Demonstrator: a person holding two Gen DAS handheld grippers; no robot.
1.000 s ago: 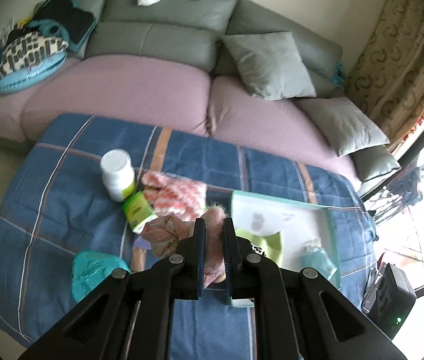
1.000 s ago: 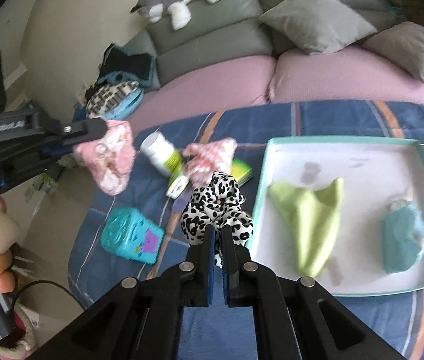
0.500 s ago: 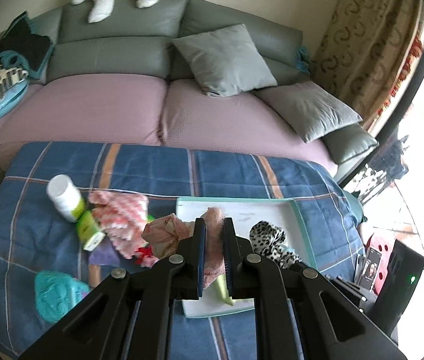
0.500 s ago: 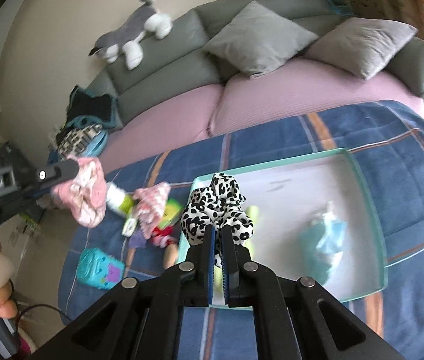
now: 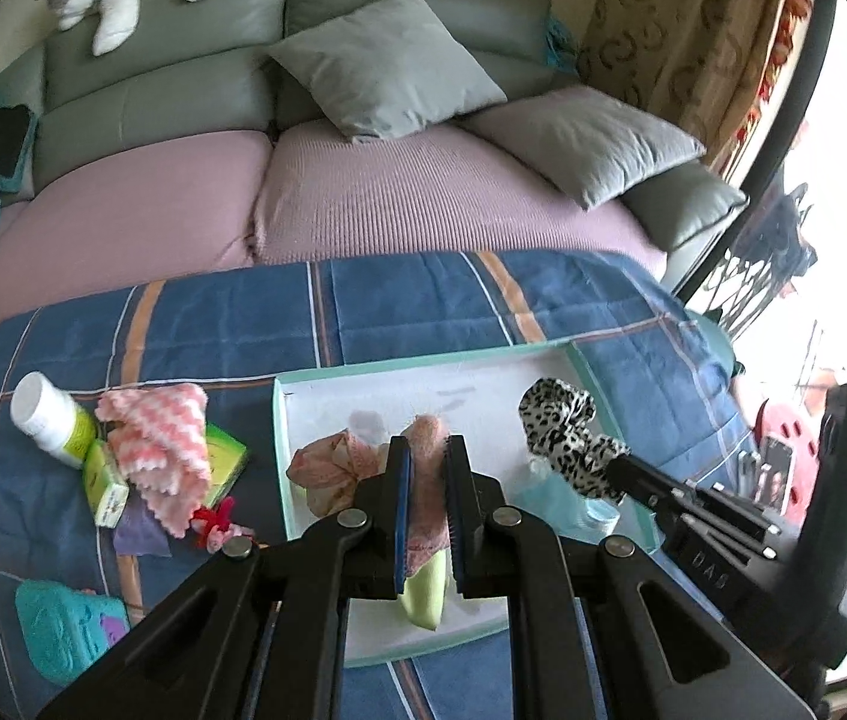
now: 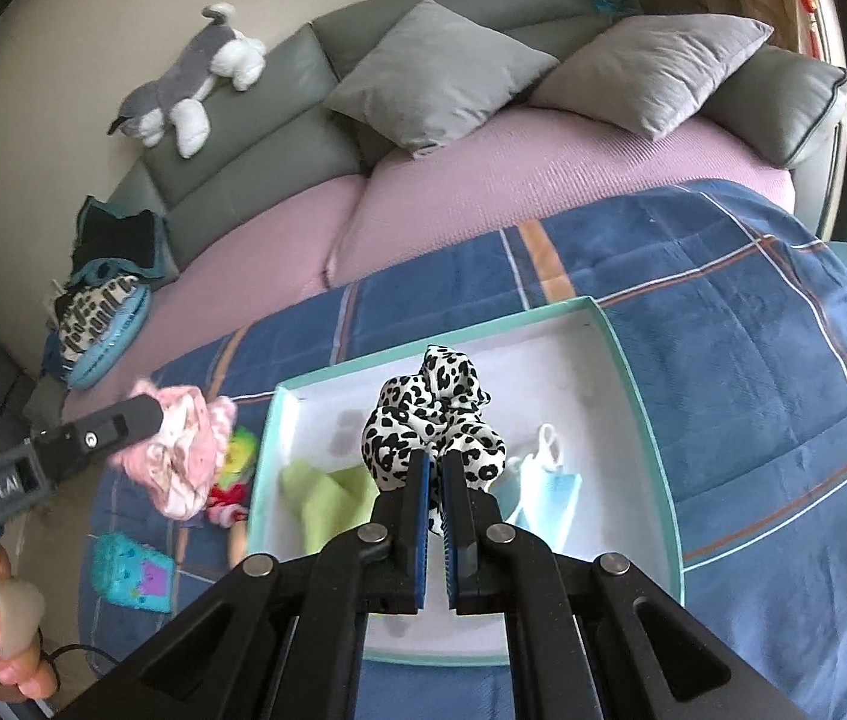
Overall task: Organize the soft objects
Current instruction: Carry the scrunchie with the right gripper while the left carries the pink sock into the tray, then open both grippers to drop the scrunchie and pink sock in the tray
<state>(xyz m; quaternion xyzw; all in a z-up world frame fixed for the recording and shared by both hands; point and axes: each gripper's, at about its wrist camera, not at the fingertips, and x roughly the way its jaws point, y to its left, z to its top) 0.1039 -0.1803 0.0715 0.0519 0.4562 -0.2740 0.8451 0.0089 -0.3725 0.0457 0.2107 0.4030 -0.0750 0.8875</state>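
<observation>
My left gripper (image 5: 426, 450) is shut on a pink fuzzy scrunchie (image 5: 339, 465) and holds it above the left part of the white tray with a teal rim (image 5: 423, 369). My right gripper (image 6: 435, 462) is shut on a leopard-print scrunchie (image 6: 432, 420) above the tray's middle (image 6: 633, 372). In the tray lie a light green cloth (image 6: 327, 498) and a blue face mask (image 6: 549, 492). The leopard scrunchie also shows in the left wrist view (image 5: 561, 426), the pink scrunchie in the right wrist view (image 6: 183, 456).
On the blue plaid blanket (image 5: 411, 306) left of the tray lie a pink-white knitted cloth (image 5: 159, 444), a white bottle (image 5: 48, 417), green boxes (image 5: 102, 480), a small red item (image 5: 216, 519) and a teal toy (image 5: 63, 624). A sofa with grey cushions (image 5: 381, 63) is behind.
Both grippers have moved right with their scrunchies, from beside the pile of objects to above the tray. Both stay shut.
</observation>
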